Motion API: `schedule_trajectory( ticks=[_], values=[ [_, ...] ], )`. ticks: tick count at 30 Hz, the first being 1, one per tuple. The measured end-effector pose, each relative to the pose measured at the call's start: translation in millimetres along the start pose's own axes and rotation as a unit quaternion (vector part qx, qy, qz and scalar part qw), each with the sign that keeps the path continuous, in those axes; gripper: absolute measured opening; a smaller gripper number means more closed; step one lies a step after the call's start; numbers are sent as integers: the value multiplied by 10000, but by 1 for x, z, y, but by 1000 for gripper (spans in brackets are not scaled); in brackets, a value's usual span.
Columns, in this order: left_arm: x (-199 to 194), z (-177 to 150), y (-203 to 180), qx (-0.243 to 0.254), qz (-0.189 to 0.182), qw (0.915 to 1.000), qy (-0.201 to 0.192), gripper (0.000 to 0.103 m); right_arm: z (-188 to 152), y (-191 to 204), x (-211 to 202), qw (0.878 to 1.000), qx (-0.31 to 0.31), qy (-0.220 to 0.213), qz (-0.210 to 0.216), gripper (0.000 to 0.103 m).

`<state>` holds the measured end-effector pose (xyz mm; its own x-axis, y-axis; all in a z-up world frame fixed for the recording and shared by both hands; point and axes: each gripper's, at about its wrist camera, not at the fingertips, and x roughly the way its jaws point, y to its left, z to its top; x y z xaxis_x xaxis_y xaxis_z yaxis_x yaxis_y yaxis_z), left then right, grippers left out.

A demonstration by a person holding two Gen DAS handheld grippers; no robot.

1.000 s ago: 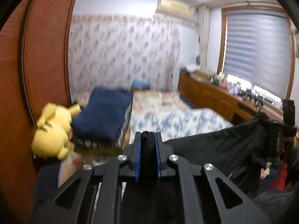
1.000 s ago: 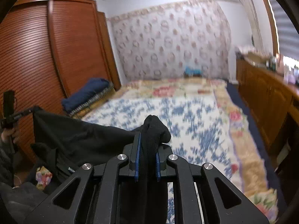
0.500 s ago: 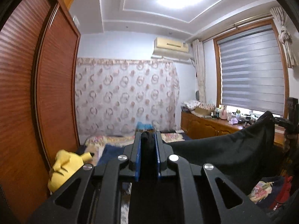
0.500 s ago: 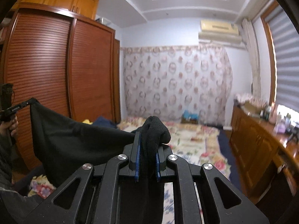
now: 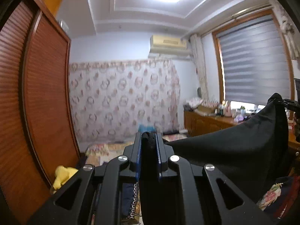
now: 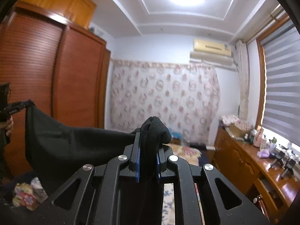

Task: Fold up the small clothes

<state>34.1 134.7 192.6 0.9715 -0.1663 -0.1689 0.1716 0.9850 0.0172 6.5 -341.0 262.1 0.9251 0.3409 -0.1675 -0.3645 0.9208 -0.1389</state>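
Open air is seen ahead, toward the floral pink curtain [image 6: 165,101]. The span between the grippers is blocked by the stretched black cloth garment [image 5: 234,142]. The sides are bounded by the reddish-brown slatted wooden wardrobe [image 6: 56,75] and the low wooden sideboard [image 6: 249,166].

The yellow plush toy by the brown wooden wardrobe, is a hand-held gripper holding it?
No, the yellow plush toy lies untouched beside the brown wooden wardrobe, while the left hand-held gripper pinches the black cloth garment.
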Motion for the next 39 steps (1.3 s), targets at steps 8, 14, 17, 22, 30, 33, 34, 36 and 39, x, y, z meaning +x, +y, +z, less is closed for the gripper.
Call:
schedule_trajectory(
  ticks=[8,14,17,22,30,33,34,36,39],
  values=[
    [203,-89,-3,7,250,9910,1315,15,-91,-48,176,9920,76,1242,-223,10],
    [275,-132,-23,44,-95,9792,2026,26,-199,-73,312,9604,275,2661,-781,22],
    [258,-139,-35,23,-283,9782,2056,41,-227,-78,316,9559,405,2796,-804,28],
    [222,-147,-55,189,-650,9728,2216,59,-237,-76,282,9588,585,2725,-551,42],
    [201,-193,-85,194,-938,9578,2708,59,-254,-49,228,9548,879,2833,-177,45],
    [197,-217,-99,113,-1053,9486,2981,59,-273,-42,219,9475,1071,3009,-139,45],
    [197,-223,-102,96,-1075,9459,3058,59,-280,-39,216,9448,1140,3071,-118,46],
    [196,-239,-111,89,-1098,9390,3259,59,-292,-31,211,9405,1217,3172,-14,47],
    [198,-251,-117,133,-1052,9336,3422,59,-303,-19,209,9352,1286,3298,54,53]
  ],
)
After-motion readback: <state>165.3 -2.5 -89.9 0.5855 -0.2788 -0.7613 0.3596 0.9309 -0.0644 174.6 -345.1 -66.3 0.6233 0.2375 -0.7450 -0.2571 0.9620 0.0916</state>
